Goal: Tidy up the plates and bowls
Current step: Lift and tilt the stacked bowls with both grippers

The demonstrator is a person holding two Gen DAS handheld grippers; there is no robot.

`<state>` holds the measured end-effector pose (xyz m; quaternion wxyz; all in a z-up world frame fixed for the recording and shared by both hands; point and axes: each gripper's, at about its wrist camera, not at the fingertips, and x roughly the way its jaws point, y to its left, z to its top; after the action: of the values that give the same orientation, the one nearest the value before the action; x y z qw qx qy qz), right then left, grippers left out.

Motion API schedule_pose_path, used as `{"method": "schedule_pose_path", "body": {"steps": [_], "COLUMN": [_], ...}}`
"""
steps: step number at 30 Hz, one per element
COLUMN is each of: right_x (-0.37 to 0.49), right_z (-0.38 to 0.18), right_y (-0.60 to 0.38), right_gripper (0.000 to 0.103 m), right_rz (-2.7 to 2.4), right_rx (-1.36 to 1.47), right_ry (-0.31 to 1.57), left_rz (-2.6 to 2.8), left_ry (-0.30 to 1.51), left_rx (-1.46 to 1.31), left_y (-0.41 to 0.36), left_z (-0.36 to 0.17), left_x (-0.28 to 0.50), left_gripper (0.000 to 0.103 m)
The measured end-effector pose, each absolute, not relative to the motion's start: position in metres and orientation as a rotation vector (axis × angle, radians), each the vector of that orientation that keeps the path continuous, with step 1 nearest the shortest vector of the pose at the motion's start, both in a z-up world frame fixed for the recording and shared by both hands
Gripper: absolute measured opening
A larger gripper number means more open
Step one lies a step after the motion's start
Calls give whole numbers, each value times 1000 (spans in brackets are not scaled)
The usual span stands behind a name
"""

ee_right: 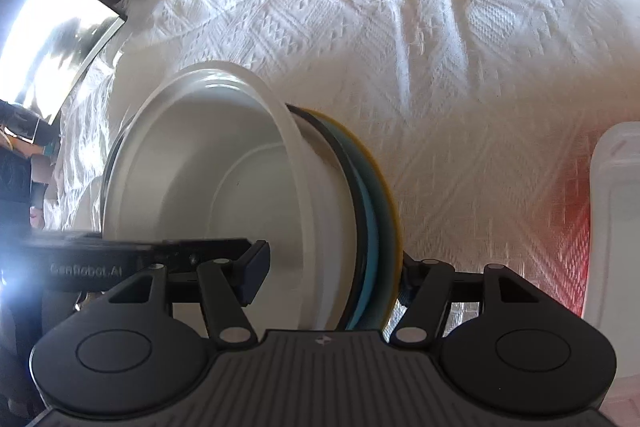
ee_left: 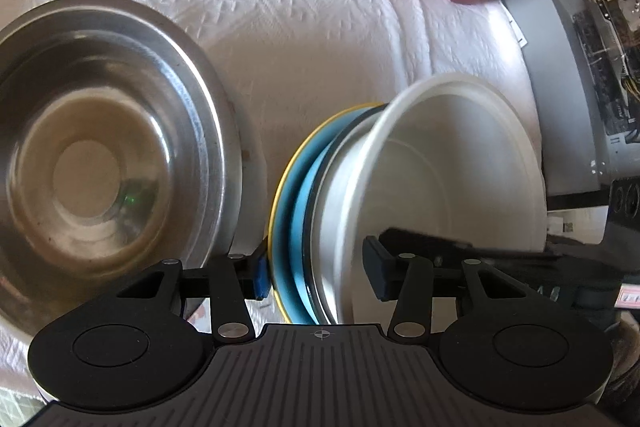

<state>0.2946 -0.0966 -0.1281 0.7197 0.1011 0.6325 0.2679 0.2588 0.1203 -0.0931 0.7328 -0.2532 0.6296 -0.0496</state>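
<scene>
Item — stack of white bowl (ee_left: pixel 460 163) on blue plate (ee_left: pixel 288 203), tilted on edge, my left claw (ee_left: pixel 316 267) and right claw (ee_right: pixel 332 267) each pinching opposite rims. Hazard: I judged the bowl — only nested — liable to slide out onto the white cloth (ee_right: pixel 440 47) or knock the steel bowl (ee_left: pixel 100 155) close beside.

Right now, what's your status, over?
Left gripper and right gripper both straddle the stacked white bowl and yellow-rimmed blue plate. Whether clamped, unclear. Steel bowl close alongside.

Sunlit white woven tablecloth (ee_right: pixel 400 39) covers the surface; a grey computer case (ee_left: pixel 580 75) stands alongside.
</scene>
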Motion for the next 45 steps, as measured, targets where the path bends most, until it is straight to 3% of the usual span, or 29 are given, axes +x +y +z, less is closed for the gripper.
{"method": "schedule_pose_path", "body": {"steps": [45], "right_x": [285], "right_z": [-122], "right_y": [-111], "right_gripper": [61], "right_rz": [533], "right_rx": [199], "right_ry": [1408], "left_rz": [-121], "left_ry": [1381], "left_rx": [-465], "left_y": [94], "left_z": [-85], "left_x": [258], "left_gripper": [51]}}
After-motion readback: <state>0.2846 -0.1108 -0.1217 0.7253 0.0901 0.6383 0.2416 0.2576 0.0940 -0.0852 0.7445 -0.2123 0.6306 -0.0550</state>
